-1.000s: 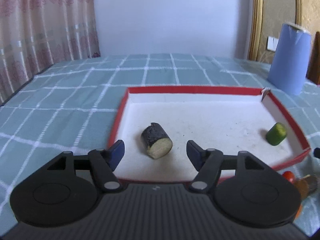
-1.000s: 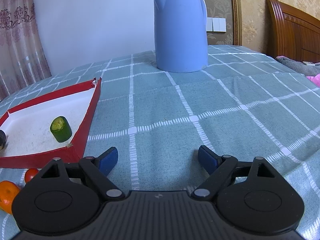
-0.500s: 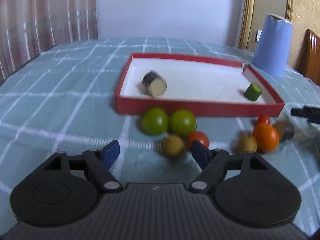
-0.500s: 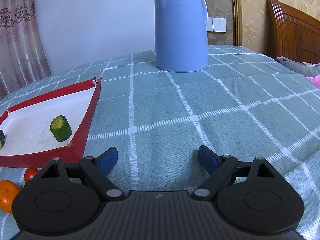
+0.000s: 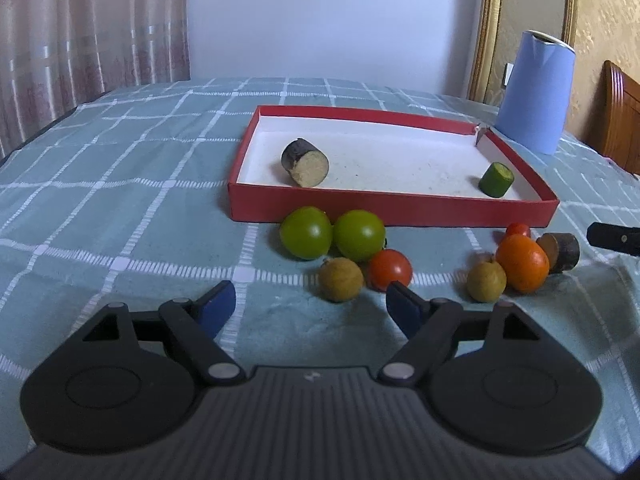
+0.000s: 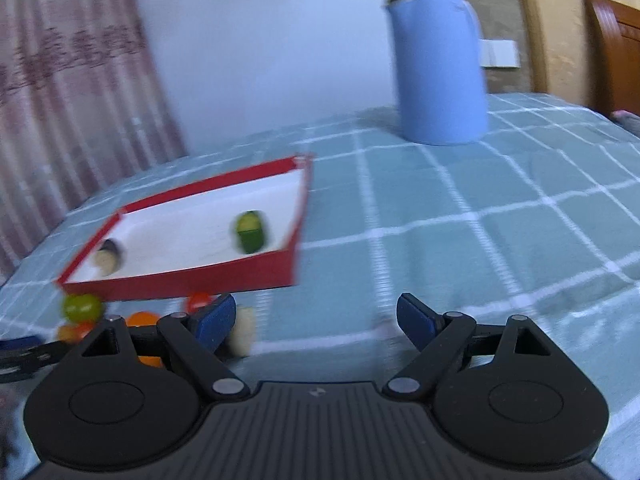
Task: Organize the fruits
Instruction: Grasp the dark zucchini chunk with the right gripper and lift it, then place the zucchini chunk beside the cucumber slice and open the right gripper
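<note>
Both tongs gaping, empty: left gripper (image 5: 310,304), right gripper (image 6: 316,318). Brown fruit (image 5: 341,279) at my left's 12 o'clock, touching tomato (image 5: 390,269), outside tray (image 5: 392,208). Looks light, round, rolls easily; I pinch across middle, gently.

Two green tomatoes (image 5: 331,233) touching, red tomato (image 5: 390,269), brown longans (image 5: 340,279), orange (image 5: 522,263) clustered before red tray (image 5: 392,209)
</note>
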Available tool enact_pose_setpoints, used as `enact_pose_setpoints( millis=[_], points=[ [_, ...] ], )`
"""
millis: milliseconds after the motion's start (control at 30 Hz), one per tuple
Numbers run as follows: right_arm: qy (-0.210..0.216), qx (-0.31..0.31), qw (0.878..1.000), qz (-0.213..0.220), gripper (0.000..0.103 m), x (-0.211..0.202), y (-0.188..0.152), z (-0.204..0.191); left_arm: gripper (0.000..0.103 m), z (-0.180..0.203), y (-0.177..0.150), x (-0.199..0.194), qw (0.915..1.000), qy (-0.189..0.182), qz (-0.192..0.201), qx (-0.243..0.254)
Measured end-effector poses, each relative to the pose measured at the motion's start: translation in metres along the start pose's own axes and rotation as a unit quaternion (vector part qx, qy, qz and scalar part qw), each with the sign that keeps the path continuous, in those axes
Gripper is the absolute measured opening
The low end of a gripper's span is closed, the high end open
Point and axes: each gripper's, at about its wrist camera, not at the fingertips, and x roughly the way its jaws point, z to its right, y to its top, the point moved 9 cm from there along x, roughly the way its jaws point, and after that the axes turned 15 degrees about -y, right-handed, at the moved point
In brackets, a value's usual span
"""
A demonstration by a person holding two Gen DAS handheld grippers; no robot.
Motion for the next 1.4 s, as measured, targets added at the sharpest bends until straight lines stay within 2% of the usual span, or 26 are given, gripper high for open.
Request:
enact_pose_setpoints(
  millis=[167,233,300,333,433,500,567,667,967,1233,1400],
  points=[
    [0.017,-0.029,0.999,0.012,0.088,-0.008,0.001,-0.030,0.081,-0.002,-0.002,0.001,1.0000,0.002,-0.003,0.000],
    [0.014,-0.043,0.999,0.007,0.082,-0.005,-0.002,-0.039,0.081,-0.002,-0.002,0.003,1.0000,0.003,-0.005,0.002],
    [0.014,-0.052,0.999,0.004,0.065,-0.001,-0.005,-0.048,0.082,-0.001,-0.003,0.004,1.0000,0.005,-0.005,0.005],
    [0.012,-0.057,0.998,0.000,0.061,0.001,-0.007,-0.051,0.082,0.000,-0.003,0.003,0.9999,0.006,-0.005,0.008],
    [0.013,-0.057,0.998,-0.008,0.056,0.006,-0.010,-0.056,0.082,0.000,-0.003,0.004,1.0000,0.004,-0.003,0.008],
    [0.009,-0.058,0.998,-0.015,0.048,0.010,-0.013,-0.057,0.082,-0.001,-0.003,0.004,1.0000,0.001,-0.003,0.004],
    [0.011,-0.056,0.998,-0.021,0.045,0.012,-0.017,-0.059,0.083,-0.001,-0.003,0.004,1.0000,0.000,-0.003,0.004],
    [0.006,-0.052,0.998,-0.020,0.035,0.015,-0.018,-0.057,0.083,-0.002,-0.004,0.003,1.0000,0.000,-0.002,0.004],
    [0.011,-0.045,0.999,-0.015,0.035,0.012,-0.014,-0.055,0.084,-0.002,-0.004,0.003,1.0000,-0.004,-0.002,0.001],
    [0.015,-0.075,0.996,0.044,0.035,-0.006,0.021,-0.069,0.084,-0.003,-0.003,0.003,0.9999,-0.010,-0.001,-0.003],
    [0.016,-0.109,0.992,0.065,0.034,0.009,0.043,-0.095,0.085,-0.003,-0.003,0.002,0.9999,-0.013,0.000,-0.005]
  ],
)
